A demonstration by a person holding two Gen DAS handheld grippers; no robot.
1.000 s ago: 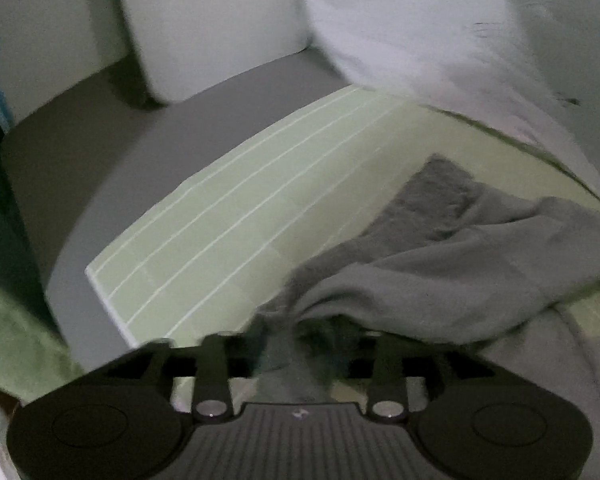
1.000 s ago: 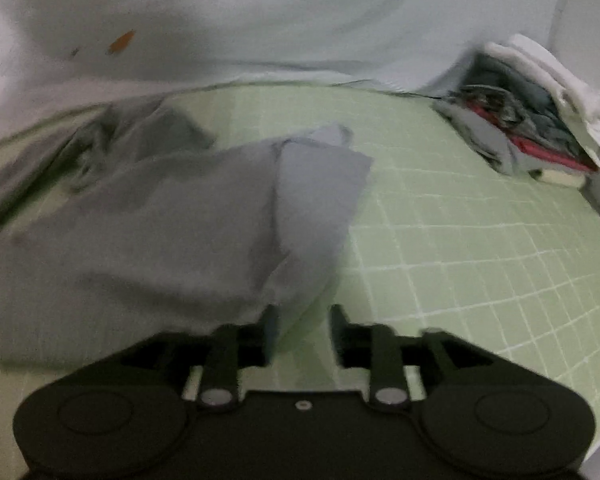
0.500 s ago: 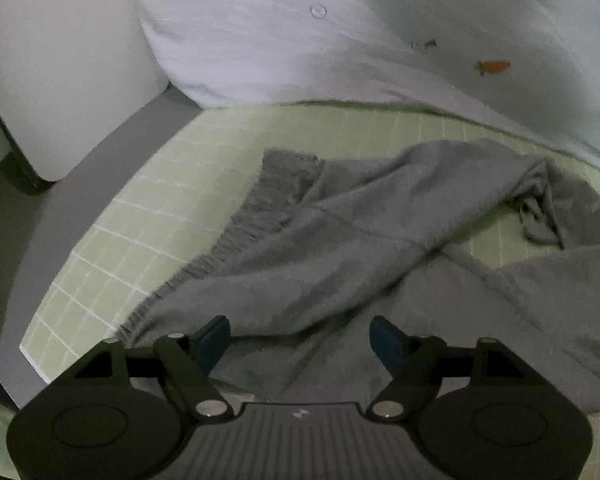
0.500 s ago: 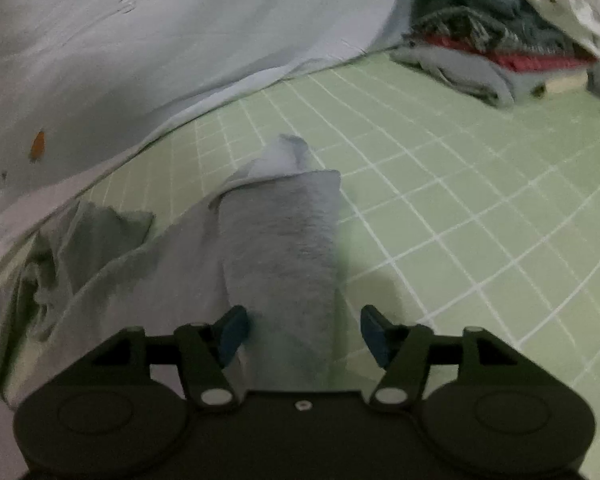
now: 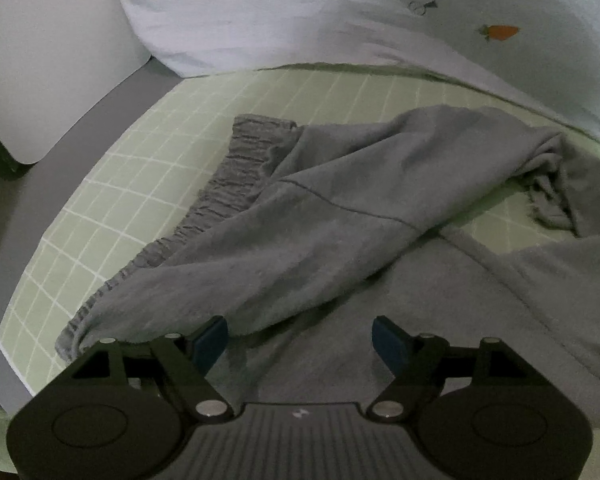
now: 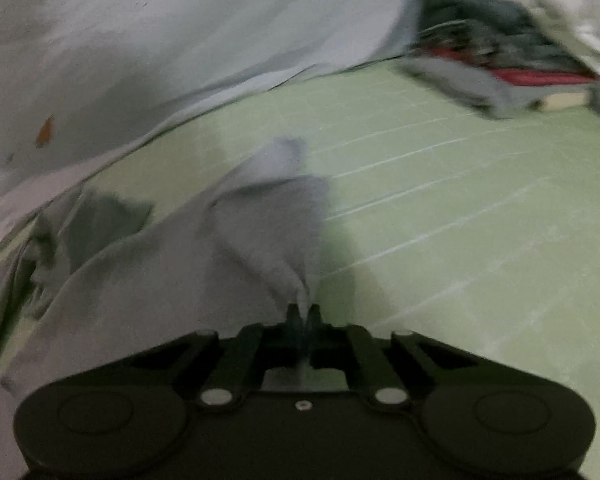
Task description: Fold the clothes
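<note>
Left wrist view: the left gripper [image 5: 300, 338] hangs over the grey trousers [image 5: 340, 216], jaws spread wide with nothing pinched, waistband [image 5: 224, 196] toward the green checked sheet's [image 5: 112, 196] left edge, below the white duvet [image 5: 340, 20].

Right wrist view, blurred: the right gripper [image 6: 303, 312] is clamped tight on a trouser leg end [image 6: 276, 216] mid-sheet; a clothes pile [image 6: 500, 60] sits in the far right corner.

Left wrist view: trousers [image 5: 340, 216] lie across frame centre on the checked sheet [image 5: 140, 184], waistband [image 5: 220, 200] toward centre left, one leg running to the right edge. Quilt [image 5: 340, 20] fills the top behind them; pillow [image 5: 48, 52] upper left. Right wrist view: trouser leg [image 6: 260, 232] centre, sheet at right, clothes pile [image 6: 500, 60] upper right.
</note>
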